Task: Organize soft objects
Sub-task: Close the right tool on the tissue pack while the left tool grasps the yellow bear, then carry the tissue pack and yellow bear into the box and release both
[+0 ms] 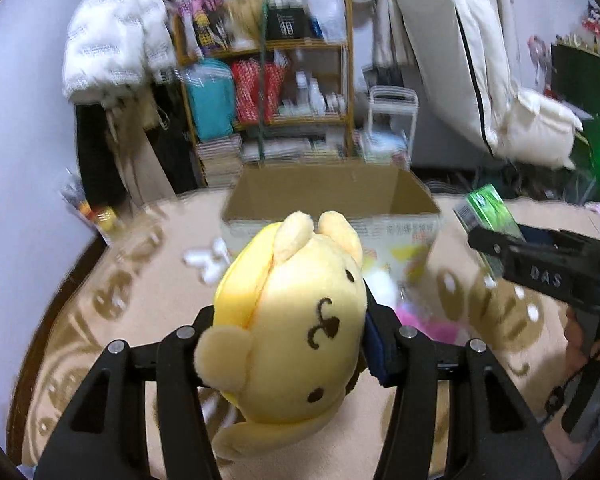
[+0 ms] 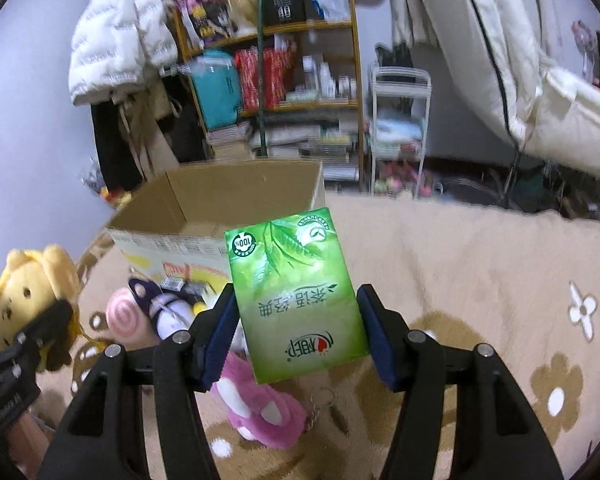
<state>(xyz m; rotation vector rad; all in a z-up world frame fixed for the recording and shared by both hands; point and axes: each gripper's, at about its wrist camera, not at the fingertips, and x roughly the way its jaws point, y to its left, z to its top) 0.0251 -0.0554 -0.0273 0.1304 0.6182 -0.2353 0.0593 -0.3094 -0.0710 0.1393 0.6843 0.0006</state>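
My left gripper point(image 1: 290, 344) is shut on a yellow dog plush point(image 1: 296, 328) and holds it above the rug, short of an open cardboard box point(image 1: 332, 196). My right gripper point(image 2: 298, 332) is shut on a green tissue pack point(image 2: 300, 296), held in the air to the right of the box point(image 2: 220, 200). In the right wrist view the yellow plush point(image 2: 32, 292) shows at the far left in the left gripper. In the left wrist view the tissue pack point(image 1: 490, 212) shows at the right in the right gripper.
A pink plush point(image 2: 264, 404), a pink-swirl toy point(image 2: 126, 316), a dark doll point(image 2: 168, 308) and a keychain point(image 2: 324, 404) lie on the beige flower rug point(image 2: 480, 280) in front of the box. A cluttered shelf point(image 2: 276, 60) and white rack point(image 2: 400, 120) stand behind.
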